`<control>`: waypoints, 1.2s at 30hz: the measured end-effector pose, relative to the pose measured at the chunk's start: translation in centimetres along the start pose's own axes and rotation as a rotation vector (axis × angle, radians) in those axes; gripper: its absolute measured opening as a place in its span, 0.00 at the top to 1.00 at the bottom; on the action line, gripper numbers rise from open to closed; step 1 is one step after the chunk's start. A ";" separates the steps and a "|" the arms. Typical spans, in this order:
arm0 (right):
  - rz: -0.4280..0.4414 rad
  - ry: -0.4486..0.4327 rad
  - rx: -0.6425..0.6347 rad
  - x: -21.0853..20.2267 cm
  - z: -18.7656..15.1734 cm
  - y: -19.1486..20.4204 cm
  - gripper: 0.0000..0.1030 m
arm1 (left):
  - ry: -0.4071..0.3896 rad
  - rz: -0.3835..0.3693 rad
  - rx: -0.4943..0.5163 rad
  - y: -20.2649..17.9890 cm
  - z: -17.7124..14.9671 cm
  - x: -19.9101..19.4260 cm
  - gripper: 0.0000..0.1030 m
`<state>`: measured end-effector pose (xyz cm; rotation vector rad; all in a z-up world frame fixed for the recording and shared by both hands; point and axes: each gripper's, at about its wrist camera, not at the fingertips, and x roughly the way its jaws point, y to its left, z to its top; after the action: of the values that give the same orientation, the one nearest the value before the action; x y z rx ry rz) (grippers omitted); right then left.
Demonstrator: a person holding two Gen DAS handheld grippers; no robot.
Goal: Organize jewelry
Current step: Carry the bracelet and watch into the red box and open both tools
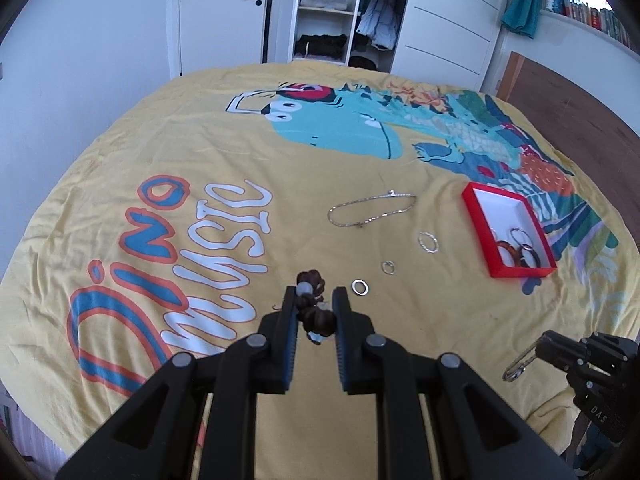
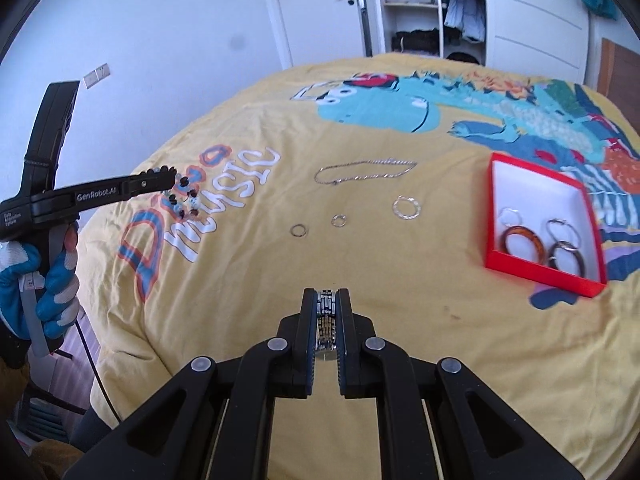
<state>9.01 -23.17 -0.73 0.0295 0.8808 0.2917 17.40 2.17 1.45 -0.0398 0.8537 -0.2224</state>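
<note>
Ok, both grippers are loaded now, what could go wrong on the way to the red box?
1. The beaded bracelet dangles mostly outside the left gripper, so it may slip or swing loose.
2. The metal watch band in the right gripper looks slick and could slide out.
3. The red box sits on soft bedding and already holds hoop earrings; a drop could tangle them.

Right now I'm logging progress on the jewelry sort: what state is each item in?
Left tongs: shut on beaded bracelet.
Right tongs: shut on metal watch band.
Red box: open, holding hoop earrings.
Chain necklace: loose on bedspread.
Three rings: flat on bedspread, outside box.
</note>
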 end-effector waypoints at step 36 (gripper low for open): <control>-0.243 -0.129 0.185 -4.3 5.5 -22.5 0.92 | 0.056 -0.215 0.239 -23.2 7.1 8.5 0.85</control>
<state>16.02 -45.40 2.81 0.1112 0.7718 -0.0194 24.01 -22.67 2.72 0.0992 0.8740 -0.5279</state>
